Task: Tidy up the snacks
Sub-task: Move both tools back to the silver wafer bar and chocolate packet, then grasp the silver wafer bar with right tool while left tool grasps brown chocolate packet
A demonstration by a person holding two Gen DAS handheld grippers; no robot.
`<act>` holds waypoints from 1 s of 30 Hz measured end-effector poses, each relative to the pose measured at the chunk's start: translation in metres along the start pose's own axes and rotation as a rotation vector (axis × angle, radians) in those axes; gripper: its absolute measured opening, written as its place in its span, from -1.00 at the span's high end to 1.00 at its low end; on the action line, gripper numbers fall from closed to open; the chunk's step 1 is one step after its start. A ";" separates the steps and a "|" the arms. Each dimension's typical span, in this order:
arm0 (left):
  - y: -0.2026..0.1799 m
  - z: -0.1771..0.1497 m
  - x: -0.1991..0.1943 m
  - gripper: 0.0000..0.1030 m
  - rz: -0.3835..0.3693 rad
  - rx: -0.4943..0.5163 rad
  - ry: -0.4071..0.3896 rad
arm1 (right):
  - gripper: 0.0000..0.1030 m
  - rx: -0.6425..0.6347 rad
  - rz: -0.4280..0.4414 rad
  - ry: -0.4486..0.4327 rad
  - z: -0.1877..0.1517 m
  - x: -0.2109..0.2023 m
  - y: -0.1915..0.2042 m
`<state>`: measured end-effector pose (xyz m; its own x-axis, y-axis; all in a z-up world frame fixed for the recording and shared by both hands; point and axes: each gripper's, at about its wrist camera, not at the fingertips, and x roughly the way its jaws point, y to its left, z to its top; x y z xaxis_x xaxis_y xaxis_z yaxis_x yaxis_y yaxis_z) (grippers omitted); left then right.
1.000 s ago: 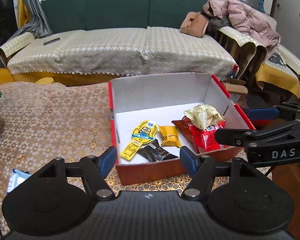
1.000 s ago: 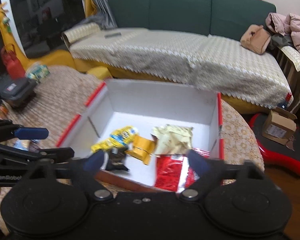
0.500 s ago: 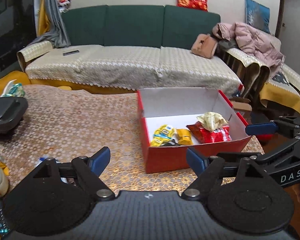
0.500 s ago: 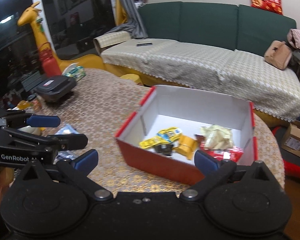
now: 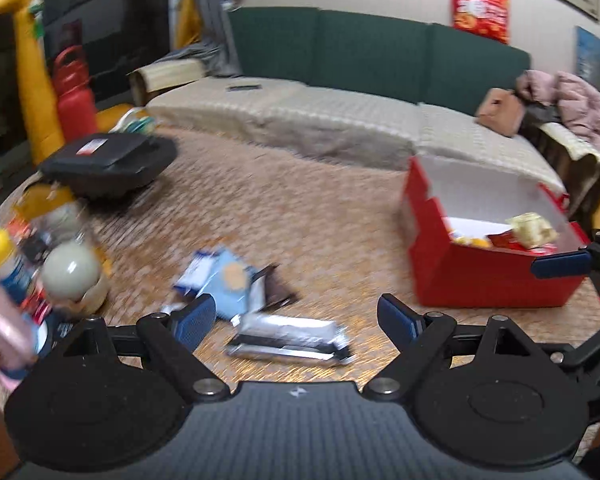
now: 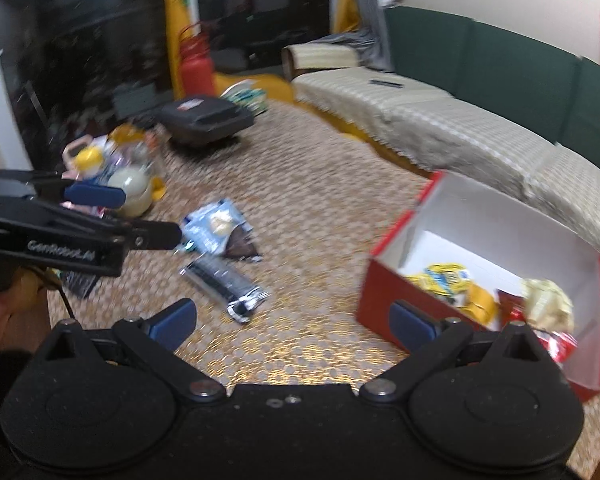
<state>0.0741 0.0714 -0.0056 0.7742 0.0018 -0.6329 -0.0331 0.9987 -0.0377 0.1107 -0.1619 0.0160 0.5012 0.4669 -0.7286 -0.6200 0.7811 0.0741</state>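
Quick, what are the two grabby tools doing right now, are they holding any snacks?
Left tool: open, holding nothing, above the silver snack bar.
Right tool: open, holding nothing, beside the red box.

A green sofa [image 5: 372, 52] with a beige cover is standing behind the patterned table [image 5: 300, 216]. A black case [image 5: 108, 160] is lying at the table's far left, near blurred bottles and jars [image 5: 40, 256]. A yellow giraffe toy [image 5: 32, 72] and a red cylinder [image 5: 74, 96] are standing beyond. A pink jacket [image 5: 580, 108] is lying on the sofa's right end beside a tan bag [image 5: 500, 112].
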 end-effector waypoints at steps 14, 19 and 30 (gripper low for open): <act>0.055 -0.024 0.034 -0.72 0.059 -0.078 0.036 | -0.80 -0.326 0.100 0.116 0.010 0.103 0.063; 0.067 -0.030 0.044 -0.72 0.045 -0.092 0.061 | -0.71 -0.333 0.124 0.171 0.016 0.144 0.063; 0.075 -0.028 0.055 -0.71 -0.033 -0.083 0.080 | -0.39 -0.387 0.197 0.252 0.027 0.191 0.062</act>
<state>0.0964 0.1448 -0.0647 0.7227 -0.0382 -0.6902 -0.0633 0.9906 -0.1211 0.1846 -0.0133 -0.1005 0.2203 0.4384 -0.8714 -0.8906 0.4549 0.0037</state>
